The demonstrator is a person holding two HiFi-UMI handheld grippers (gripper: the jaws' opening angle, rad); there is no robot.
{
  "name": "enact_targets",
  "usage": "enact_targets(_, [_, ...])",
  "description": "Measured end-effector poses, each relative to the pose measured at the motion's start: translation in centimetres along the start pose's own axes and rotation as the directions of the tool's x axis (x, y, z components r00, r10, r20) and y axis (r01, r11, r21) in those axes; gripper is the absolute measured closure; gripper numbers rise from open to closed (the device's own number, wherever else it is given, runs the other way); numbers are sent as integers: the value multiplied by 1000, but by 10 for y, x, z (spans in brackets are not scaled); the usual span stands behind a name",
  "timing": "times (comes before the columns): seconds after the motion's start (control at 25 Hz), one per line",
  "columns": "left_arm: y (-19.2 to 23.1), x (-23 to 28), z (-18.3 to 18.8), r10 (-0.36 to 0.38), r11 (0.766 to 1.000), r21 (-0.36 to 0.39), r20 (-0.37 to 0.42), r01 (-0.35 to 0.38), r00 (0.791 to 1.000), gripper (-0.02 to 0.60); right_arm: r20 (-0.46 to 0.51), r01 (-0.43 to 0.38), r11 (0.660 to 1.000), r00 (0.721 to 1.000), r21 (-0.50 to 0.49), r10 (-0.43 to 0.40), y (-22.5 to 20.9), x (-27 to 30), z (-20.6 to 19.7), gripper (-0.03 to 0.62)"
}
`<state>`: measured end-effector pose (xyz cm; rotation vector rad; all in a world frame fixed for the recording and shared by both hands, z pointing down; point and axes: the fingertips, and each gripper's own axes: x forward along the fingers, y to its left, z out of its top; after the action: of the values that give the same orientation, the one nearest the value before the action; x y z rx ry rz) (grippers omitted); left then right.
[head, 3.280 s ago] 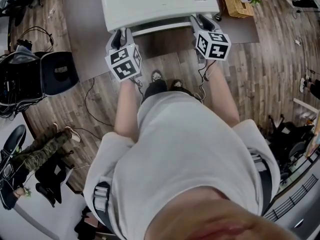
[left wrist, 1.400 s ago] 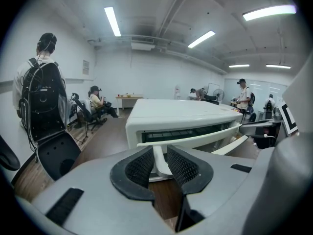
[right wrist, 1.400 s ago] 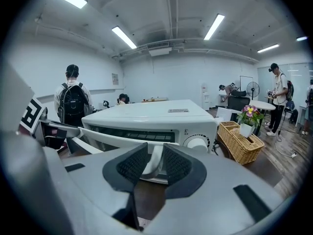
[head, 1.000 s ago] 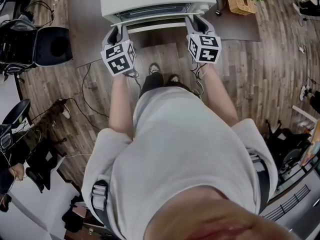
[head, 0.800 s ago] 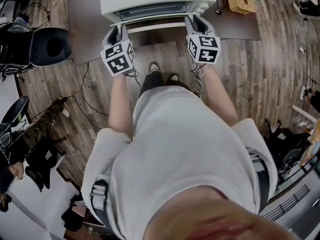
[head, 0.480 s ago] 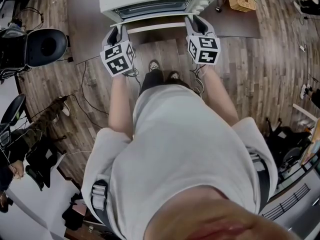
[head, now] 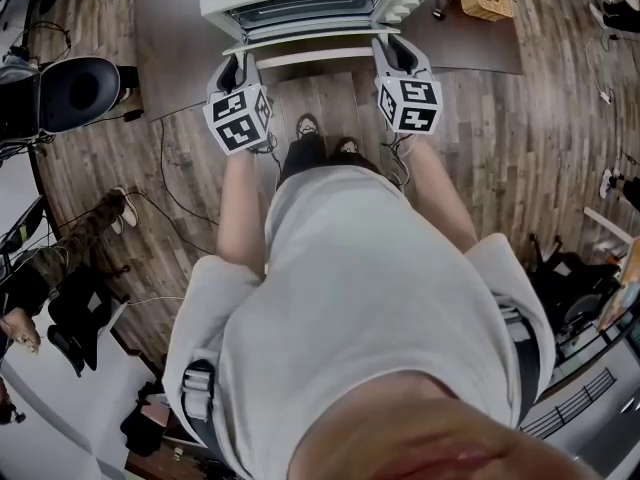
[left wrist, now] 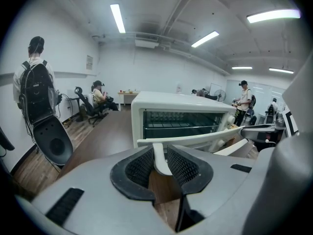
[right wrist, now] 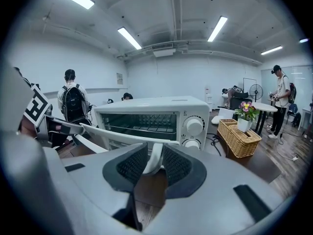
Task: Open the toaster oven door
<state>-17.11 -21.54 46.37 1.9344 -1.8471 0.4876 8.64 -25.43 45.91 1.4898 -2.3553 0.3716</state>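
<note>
While left gripper (left wrist: 160,156) and right gripper (right wrist: 155,163) jaws pinch the handle (left wrist: 195,140), the door (head: 300,42) looks mostly hidden.

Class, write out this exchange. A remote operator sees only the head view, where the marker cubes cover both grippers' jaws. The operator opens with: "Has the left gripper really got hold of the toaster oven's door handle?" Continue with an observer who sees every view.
Observer: Yes. In the left gripper view, the left gripper is clamped on the upright post at the left end of the white door handle.
Operator: And the right one?
Observer: The right gripper view shows the right gripper shut on the handle's right post in the same way.
Operator: Is the door off its frame?
Observer: Yes. The left gripper view looks over the handle, past the tilted door, to the wire rack inside the toaster oven.
</note>
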Motion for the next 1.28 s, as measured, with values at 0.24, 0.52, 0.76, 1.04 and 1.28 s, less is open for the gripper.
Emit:
enact_targets(0.24, [2,-4,-7,2,1000,-4,-5,-2,1000,482,-2,-26,1000,1000,-7,26,5,-5,-6,494])
enact_targets(0.52, [0,-8,-17,2,1000,-5,-5,-2,1000,482,-37,-54,995,998,-83,51,6,-15,-15,483])
enact_targets(0.76, [0,-9,-19,6,1000,2,-1,-6,1000,482,-30,-90,986,996,-137,87,-9,-20,-11,376])
enact_targets(1.04, [-1,-12,-20,-1,1000,5,-14,1,1000,482,-70,-204,977,977,-61,200,-4,-6,-13,363])
enact_targets(1.28, [-2,-11,-25,-7,1000,8,-20,7,1000,481,-69,-211,975,976,-67,207,-4,-6,-18,376])
